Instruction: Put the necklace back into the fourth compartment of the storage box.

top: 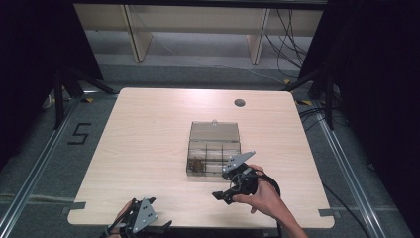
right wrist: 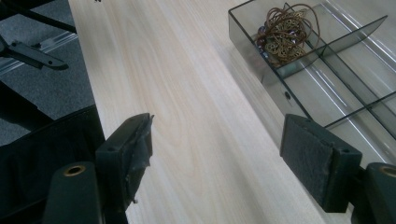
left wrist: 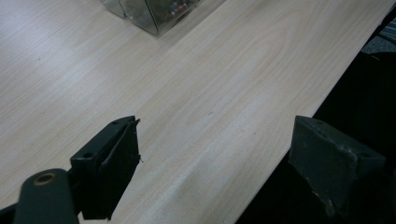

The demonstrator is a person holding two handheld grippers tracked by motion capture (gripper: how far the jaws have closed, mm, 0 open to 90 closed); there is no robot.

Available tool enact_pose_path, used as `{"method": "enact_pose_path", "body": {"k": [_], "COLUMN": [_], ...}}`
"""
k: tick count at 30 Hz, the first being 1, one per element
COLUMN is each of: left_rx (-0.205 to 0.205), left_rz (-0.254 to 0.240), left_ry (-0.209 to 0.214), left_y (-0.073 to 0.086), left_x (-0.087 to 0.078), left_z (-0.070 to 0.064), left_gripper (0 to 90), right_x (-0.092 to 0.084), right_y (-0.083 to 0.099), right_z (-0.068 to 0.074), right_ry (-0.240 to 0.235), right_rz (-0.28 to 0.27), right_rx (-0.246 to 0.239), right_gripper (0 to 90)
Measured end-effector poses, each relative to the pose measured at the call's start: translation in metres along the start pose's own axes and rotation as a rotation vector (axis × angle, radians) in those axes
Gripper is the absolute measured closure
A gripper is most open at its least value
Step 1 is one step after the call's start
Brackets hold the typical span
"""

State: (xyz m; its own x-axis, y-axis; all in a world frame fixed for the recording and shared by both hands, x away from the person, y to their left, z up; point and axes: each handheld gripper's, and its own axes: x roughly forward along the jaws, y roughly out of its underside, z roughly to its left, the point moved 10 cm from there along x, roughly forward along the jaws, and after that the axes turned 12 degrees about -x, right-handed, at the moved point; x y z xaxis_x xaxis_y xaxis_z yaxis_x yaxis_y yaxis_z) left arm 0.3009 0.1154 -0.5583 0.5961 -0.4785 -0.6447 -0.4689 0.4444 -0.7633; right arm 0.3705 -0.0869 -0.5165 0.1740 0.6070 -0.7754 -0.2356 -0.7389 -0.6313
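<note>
Black jaws of the right gripper (right wrist: 217,154) rise at the bottom of the right gripper view, spread wide with nothing but bare worktop (right wrist: 187,93) between them. Just past the right jaw, toward the upper right of that frame, sits the clear plastic organizer box (right wrist: 327,60), its thin dividers cutting it into compartments. One corner compartment holds a tangled necklace (right wrist: 282,35): brown cord wound around brassy filigree pieces and a few beads.

That necklace looks light, limp and snag-prone; I'd judge it best pinched at the thick middle of the bundle, where cord and metal bunch together, since a loose loop would likely slide out or drag the rest along. The compartment walls crowd it closely, so wide jaws could catch on a divider or tip the light, smooth box, which would probably skate across the wood.

In the high view the box (top: 214,148) lies mid-table, its lid folded back toward the top of the frame, with the right gripper (top: 224,194) just below it. The left gripper (left wrist: 215,163), near the worktop's edge at the lower left of the high view (top: 137,218), also stands released, with nothing between its jaws.
</note>
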Motion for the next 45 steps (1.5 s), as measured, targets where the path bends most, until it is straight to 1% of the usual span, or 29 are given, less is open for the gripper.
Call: {"method": "enact_pose_path", "body": {"k": [1,3,4,6,7,8,9,11,12,13,14,16,18,20,21,22,24,25,26,27,31,34,35,37,38,39,43,44,45], "left_rx": [0.021,0.013,0.016,0.019,0.014,0.017,0.035,0.035,0.022,0.021,0.014,0.017,0.02,0.018,0.021,0.021,0.014,0.015,0.021,0.02,0.017,0.019,0.013,0.014,0.019,0.019,0.019,0.022,0.035], "left_rz": [0.015,0.013,0.013,0.014,0.009,0.006,0.007,0.007,0.008,0.008,0.005,0.005,0.006,0.006,0.007,0.007,0.002,0.003,0.005,0.006,0.002,0.004,0.0,0.001,0.004,0.004,0.005,0.004,0.005], "left_ry": [0.016,0.013,0.013,0.014,0.022,0.019,0.019,0.019,0.022,0.022,0.019,0.019,0.02,0.019,0.021,0.021,0.019,0.018,0.02,0.02,0.018,0.017,0.016,0.017,0.014,0.014,0.015,0.013,0.012], "left_y": [0.001,0.001,0.001,0.001,0.0,0.0,-0.001,-0.001,0.0,0.0,0.0,0.0,0.0,0.0,0.0,0.0,0.0,0.0,0.0,0.0,0.0,0.0,0.0,0.0,0.0,0.0,0.0,0.0,0.0], "left_x": [-0.002,-0.002,-0.002,-0.002,-0.002,-0.002,-0.002,-0.002,-0.002,-0.002,-0.001,-0.002,-0.002,-0.002,-0.002,-0.002,-0.001,-0.002,-0.002,-0.002,-0.001,-0.001,-0.001,-0.001,-0.001,0.0,0.0,0.0,-0.001], "left_z": [0.0,0.0,0.0,0.0,-0.001,-0.001,0.001,0.001,0.0,0.0,0.0,0.0,0.0,0.0,0.0,0.0,0.0,0.0,0.0,0.0,0.0,0.0,0.0,-0.001,-0.001,-0.001,-0.001,-0.001,0.0], "left_gripper": [15.5,15.5,15.5,15.5,15.5,15.5,15.5,15.5,15.5,15.5,15.5,15.6,15.6,15.5,15.6,15.6,15.6,15.5,15.5,15.5,15.5,15.6,15.5,15.6,15.6,15.6,15.6,15.6,15.5], "right_x": [0.001,0.002,0.003,0.003,0.003,0.002,0.002,0.001,0.0,0.0,-0.001,-0.003,-0.003,-0.005,-0.005,-0.005,-0.007,-0.008,-0.007,-0.009,-0.01,-0.011,-0.011,-0.012,-0.01,-0.012,-0.011,-0.011,-0.011], "right_y": [0.001,0.004,0.005,0.007,0.008,0.009,0.01,0.011,0.012,0.013,0.013,0.014,0.016,0.018,0.019,0.019,0.022,0.023,0.023,0.024,0.027,0.029,0.029,0.03,0.029,0.031,0.035,0.036,0.037], "right_z": [0.0,0.001,0.001,0.001,0.0,0.0,-0.001,0.0,0.001,-0.001,-0.001,-0.002,-0.003,-0.002,-0.004,-0.004,-0.003,-0.004,-0.004,-0.003,-0.004,-0.004,-0.004,-0.003,-0.003,-0.002,0.0,0.001,0.002], "right_ry": [-0.001,-0.01,0.0,0.002,0.011,0.019,0.017,0.009,0.017,0.024,0.024,0.028,0.034,0.032,0.034,0.034,0.037,0.04,0.043,0.032,0.049,0.048,0.05,0.052,0.058,0.05,0.052,0.046,0.045], "right_rz": [0.0,-0.008,-0.006,-0.001,-0.008,-0.005,-0.005,-0.009,-0.006,-0.01,-0.012,-0.022,-0.029,-0.028,-0.033,-0.033,-0.029,-0.031,-0.038,-0.033,-0.034,-0.035,-0.047,-0.043,-0.062,-0.048,-0.045,-0.041,-0.04], "right_rx": [0.002,0.009,0.012,0.022,0.019,0.035,0.037,0.03,0.055,0.042,0.046,0.056,0.051,0.071,0.052,0.052,0.072,0.066,0.071,0.064,0.081,0.077,0.068,0.076,0.064,0.063,0.069,0.07,0.079], "right_gripper": [25.2,24.3,23.6,22.0,21.5,21.0,20.1,19.8,19.6,19.4,19.2,18.9,18.7,18.7,18.6,18.6,18.5,18.5,18.4,18.2,17.5,17.2,17.1,16.9,16.9,16.8,16.7,16.7,16.7]}}
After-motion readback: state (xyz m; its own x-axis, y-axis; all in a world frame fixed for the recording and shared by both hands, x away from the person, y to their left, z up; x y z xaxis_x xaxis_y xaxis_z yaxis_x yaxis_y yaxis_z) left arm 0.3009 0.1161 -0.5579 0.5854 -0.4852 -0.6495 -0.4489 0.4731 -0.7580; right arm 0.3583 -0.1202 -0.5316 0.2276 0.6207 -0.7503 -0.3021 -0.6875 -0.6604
